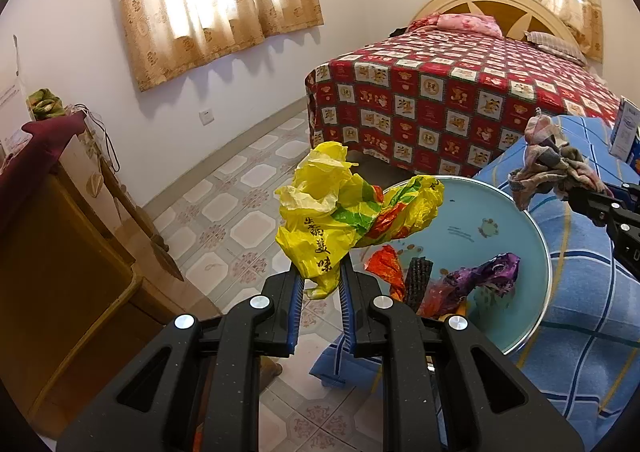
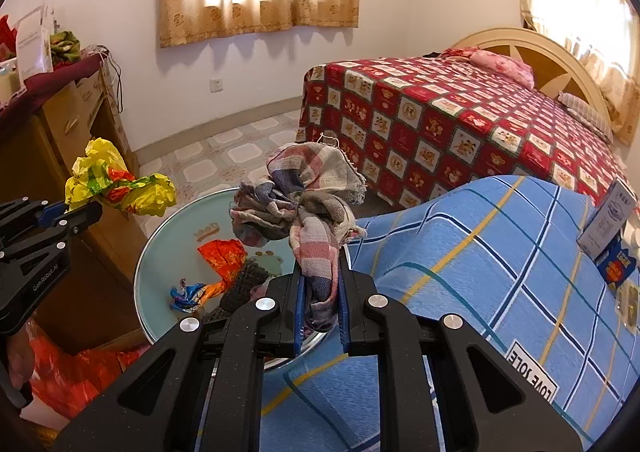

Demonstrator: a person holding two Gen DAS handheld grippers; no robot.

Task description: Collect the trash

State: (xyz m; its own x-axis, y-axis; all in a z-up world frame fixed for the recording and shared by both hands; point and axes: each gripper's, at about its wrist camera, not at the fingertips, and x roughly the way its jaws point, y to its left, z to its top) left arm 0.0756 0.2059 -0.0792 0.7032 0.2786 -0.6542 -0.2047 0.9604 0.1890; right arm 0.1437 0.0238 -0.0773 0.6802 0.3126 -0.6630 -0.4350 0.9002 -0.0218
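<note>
Left gripper [image 1: 320,284]: black frame, blue-lined fingers, clamped on the lower tail of a crumpled yellow plastic bag [image 1: 344,208]. Bag printed with dark Chinese characters, green and orange patches; held above the floor at the near-left rim of the round tray [image 1: 536,228].

Right gripper [image 2: 322,288]: same build, closed on a bunched plaid cloth [image 2: 304,204] in faded red, blue and grey, raised over the tray's edge.

Round tray: pale blue, cartoon frog print, metal rim, resting on a blue checked cover [image 2: 480,252]. Contents: orange wrapper [image 1: 384,264], dark ribbed piece [image 1: 418,276], purple wrapper [image 1: 488,272].

Legible writing: "LOVE JOLE" label [image 2: 532,374], upside down on the cover; "GenRobot.AI" on the left gripper's body, right wrist view only. White carton [image 2: 608,218] leaning on the cover, print too small to read.

Surroundings: bed with red bear-patterned spread [image 1: 440,100], wooden cabinet [image 1: 60,252] at left, tiled floor [image 1: 240,204], curtained windows.

Right wrist view only: red plastic bag [image 2: 68,372] low beside the cabinet, and a blue-orange wrapper [image 2: 188,294] on the tray. Left wrist view only: purple wrapper.
</note>
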